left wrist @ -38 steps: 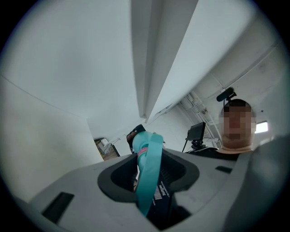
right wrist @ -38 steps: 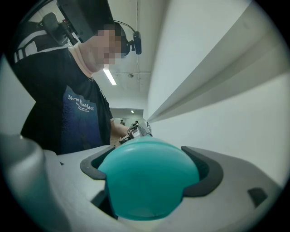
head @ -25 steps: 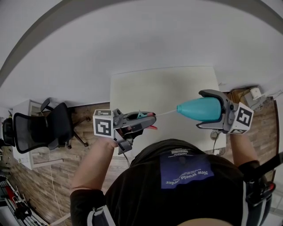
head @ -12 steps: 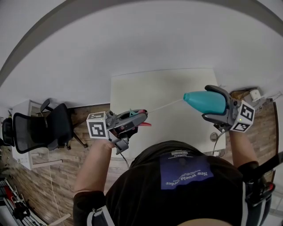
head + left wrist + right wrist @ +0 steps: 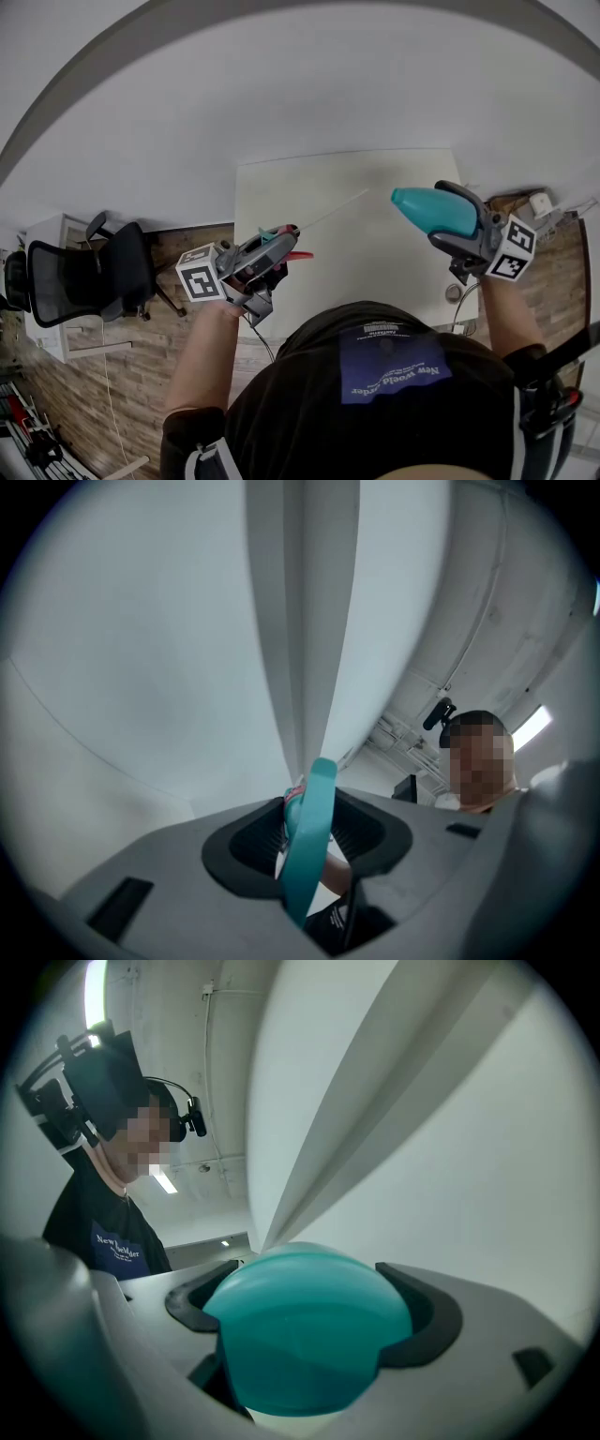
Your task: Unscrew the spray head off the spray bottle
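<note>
Pinching the head [image 5: 272,246], the left claw [image 5: 287,236] had drawn away until the tube [image 5: 330,210] trailing ahead of its tips came clear of the bottle [image 5: 427,208]. The right claw [image 5: 439,217] clamped that bottle, neck pointing beyond its tips. The unscrewing looked finished. Only the head view showed the gap; the gripper views showed each grip up close.

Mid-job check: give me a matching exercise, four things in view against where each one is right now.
1 spray head
2 teal bottle
3 dip tube
4 office chair

A on the wooden floor, far left
B clamped in the right gripper
C clamped in the left gripper
D stretched over the white table

Pairs: 1-C, 2-B, 3-D, 4-A
</note>
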`<state>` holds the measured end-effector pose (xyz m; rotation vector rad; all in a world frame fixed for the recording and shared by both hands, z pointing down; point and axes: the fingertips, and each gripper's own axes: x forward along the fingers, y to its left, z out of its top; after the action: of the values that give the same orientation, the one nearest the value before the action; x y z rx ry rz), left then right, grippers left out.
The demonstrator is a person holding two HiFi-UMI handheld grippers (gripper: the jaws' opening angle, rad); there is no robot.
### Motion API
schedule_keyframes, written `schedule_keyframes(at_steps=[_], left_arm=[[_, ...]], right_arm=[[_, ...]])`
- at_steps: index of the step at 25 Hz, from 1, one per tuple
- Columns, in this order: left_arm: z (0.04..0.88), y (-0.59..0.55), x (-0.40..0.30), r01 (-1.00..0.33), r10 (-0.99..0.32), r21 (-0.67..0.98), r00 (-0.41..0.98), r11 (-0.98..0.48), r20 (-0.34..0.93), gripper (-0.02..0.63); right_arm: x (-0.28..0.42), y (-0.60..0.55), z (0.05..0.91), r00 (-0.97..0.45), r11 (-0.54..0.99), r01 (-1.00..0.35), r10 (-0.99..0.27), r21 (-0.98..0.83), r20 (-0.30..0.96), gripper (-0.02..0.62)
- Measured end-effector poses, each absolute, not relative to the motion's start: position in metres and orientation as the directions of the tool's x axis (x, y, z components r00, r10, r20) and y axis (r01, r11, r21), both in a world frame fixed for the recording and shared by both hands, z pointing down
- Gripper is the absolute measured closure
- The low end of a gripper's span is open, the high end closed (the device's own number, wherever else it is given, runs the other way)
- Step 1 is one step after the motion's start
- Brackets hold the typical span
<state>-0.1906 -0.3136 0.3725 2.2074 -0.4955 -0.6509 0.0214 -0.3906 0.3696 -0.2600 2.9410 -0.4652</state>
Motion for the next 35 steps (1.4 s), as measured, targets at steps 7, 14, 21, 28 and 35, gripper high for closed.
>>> schedule_keyframes(at_steps=[7, 14, 21, 28, 35], left_arm=[[0.363, -0.323, -0.200, -0.197, -0.608, 0.711, 0.694, -0.675, -0.386, 0.457], [0.366, -0.332, -0.206, -0.235, -0.670, 0.693, 0.582, -0.682, -0.462, 0.457], [0.366, -0.340, -0.213, -0.191, -0.700, 0.712, 0.470, -0.675, -0.538, 0.457], [0.381, -0.345, -0.219, -0.113, -0.749, 0.784, 0.402, -0.611, -0.526, 0.457], [0.381, -0.346, -0.219, -0.103, -0.749, 0.786, 0.402, -0.609, -0.527, 0.457]], right_arm=[[0.008, -0.391, 0.381, -0.970, 0.913, -0.165, -0.219, -0.374, -0.108, 0.141], [0.007, -0.404, 0.388, -0.954, 0.861, -0.191, -0.275, -0.472, -0.116, 0.143], [0.003, -0.403, 0.391, -0.951, 0.838, -0.165, -0.275, -0.520, -0.140, 0.141], [0.002, -0.404, 0.392, -0.947, 0.820, -0.132, -0.270, -0.557, -0.173, 0.141], [0.002, -0.404, 0.392, -0.946, 0.824, -0.147, -0.279, -0.547, -0.167, 0.141]])
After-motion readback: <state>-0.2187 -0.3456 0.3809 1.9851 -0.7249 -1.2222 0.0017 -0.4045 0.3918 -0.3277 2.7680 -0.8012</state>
